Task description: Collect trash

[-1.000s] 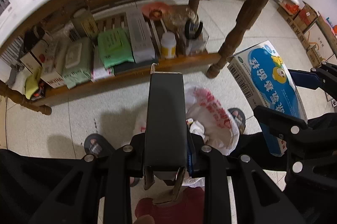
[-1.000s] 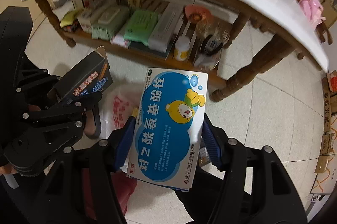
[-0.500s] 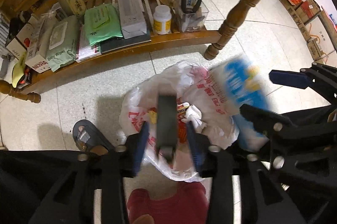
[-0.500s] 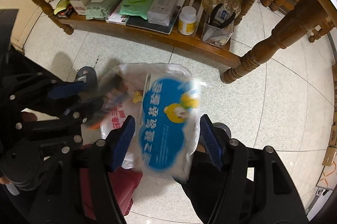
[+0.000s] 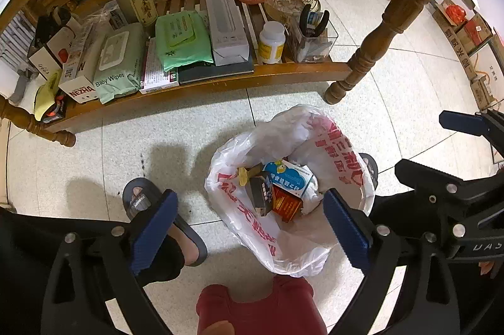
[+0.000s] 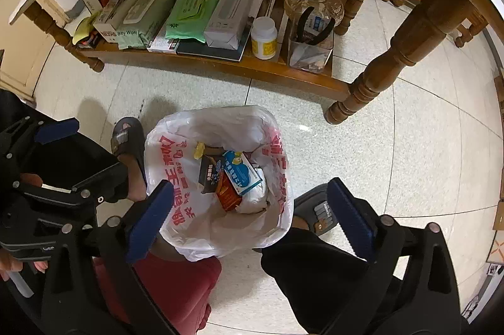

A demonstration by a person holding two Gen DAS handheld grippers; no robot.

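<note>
The tiled floor (image 5: 78,171) ran under a wooden desk (image 5: 371,60) whose low shelf (image 5: 220,79) was crowded with wipes, boxes and a bottle; you stood over it with a white plastic bag (image 5: 252,228) open between your feet.

From the left wrist, your left tool (image 5: 249,228) was spread wide and held nothing, where a second before it had carried the dark box (image 5: 261,193). That box lay inside the bag, touching the blue box (image 5: 289,177) and a red carton (image 5: 285,202). Your right tool showed at the frame's right edge, likewise apart and empty.

From the right wrist, your right tool (image 6: 252,209) hung open above the bag (image 6: 201,228), its blue pads bare. The blue box (image 6: 241,172) it had gripped a second earlier rested in the bag beside the dark box (image 6: 209,174), both leaning on the other rubbish.

So both drops landed. I judge this pair of items done; you were free to go for more trash.
</note>
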